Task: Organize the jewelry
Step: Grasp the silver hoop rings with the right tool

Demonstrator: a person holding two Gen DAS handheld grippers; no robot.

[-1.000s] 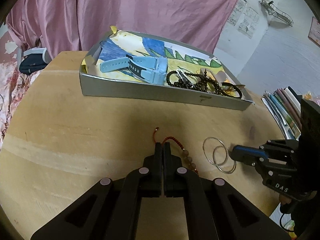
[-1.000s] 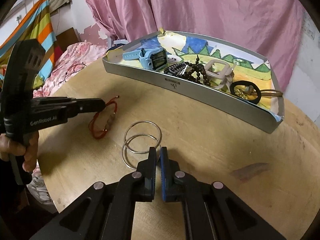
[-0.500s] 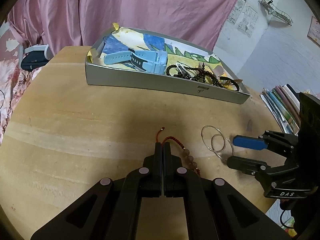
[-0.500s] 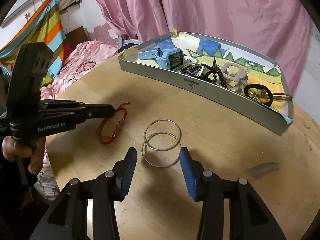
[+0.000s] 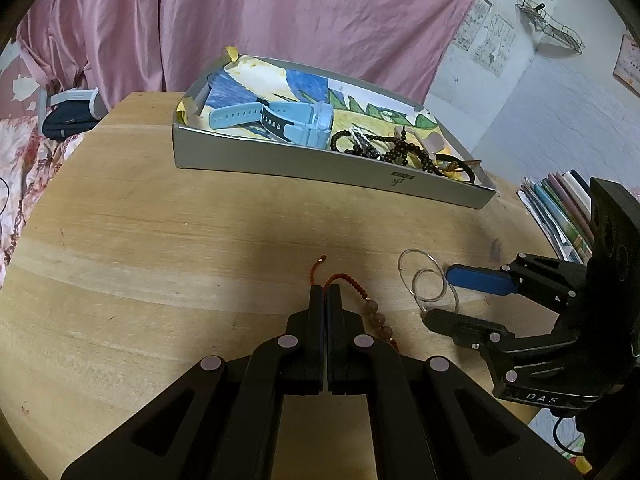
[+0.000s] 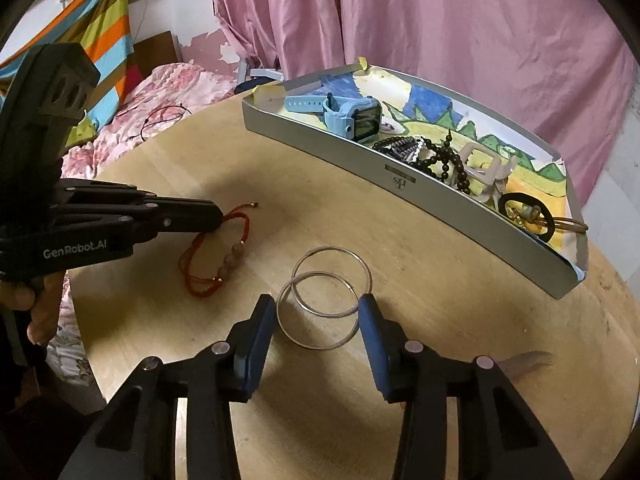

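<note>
Leaving most pieces already in the tray, the left gripper pinched the red bracelet while the right gripper's open jaws straddled two rings on the desk.

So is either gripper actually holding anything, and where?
The left gripper pinches the red bracelet by its cord. The open right gripper holds nothing.

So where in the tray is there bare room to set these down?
The tray's right half is crowded: dark beads, a white clasp and a black hair tie. Bare liner shows at the left end beyond the blue watch, and along the back wall.
</note>
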